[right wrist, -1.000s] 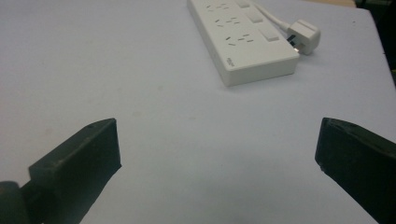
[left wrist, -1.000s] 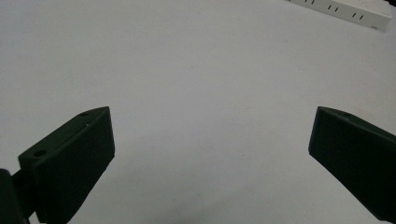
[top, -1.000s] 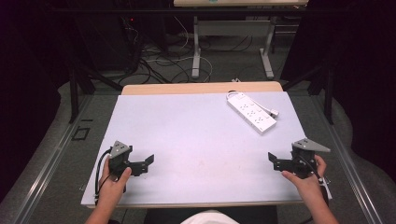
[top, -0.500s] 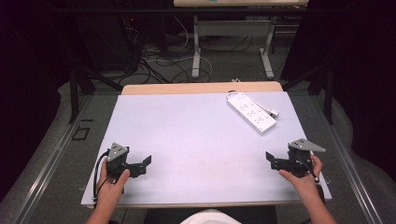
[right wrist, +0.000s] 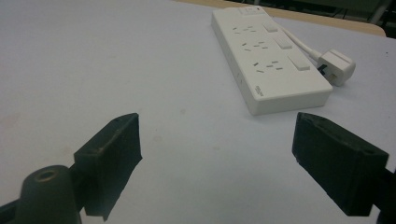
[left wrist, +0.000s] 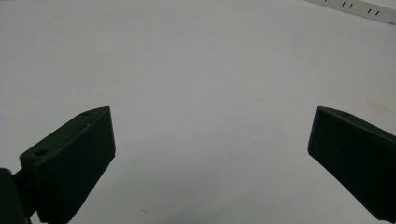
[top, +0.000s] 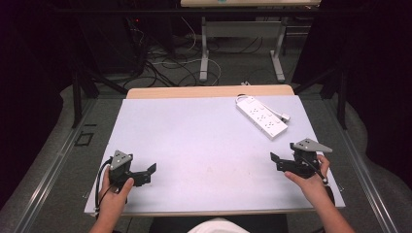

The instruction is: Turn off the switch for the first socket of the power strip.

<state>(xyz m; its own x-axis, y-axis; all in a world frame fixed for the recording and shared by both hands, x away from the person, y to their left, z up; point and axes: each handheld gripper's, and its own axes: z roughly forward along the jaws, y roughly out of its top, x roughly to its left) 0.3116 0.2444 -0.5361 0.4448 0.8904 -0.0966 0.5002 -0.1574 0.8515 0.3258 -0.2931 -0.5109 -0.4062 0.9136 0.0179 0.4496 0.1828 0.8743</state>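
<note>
Two grippers: both low over the table, jaws pointing inward toward each other in the high view
right gripper (top: 277,162): near the table's right front edge, held in the person's right hand (top: 311,180); jaws spread, have just been closing a little, nothing between them but bare tabletop
right gripper, own view (right wrist: 217,144): jaws aim along the table at the power strip, which lies ahead and well apart from the tips
left gripper (top: 151,171): near the left front corner, held in the left hand (top: 114,196); jaws spread wide, nothing between them
left gripper, own view (left wrist: 210,135): bare tabletop between the jaws, strip's edge at the top right corner
power strip (top: 261,116): white, flat on the table's far right part, lying diagonally, untouched; three socket rows with switches
plug (right wrist: 337,66): white, on a short white lead, lies just beside the strip's far side
table (top: 194,131): pale grey top, wooden strip along the far edge
</note>
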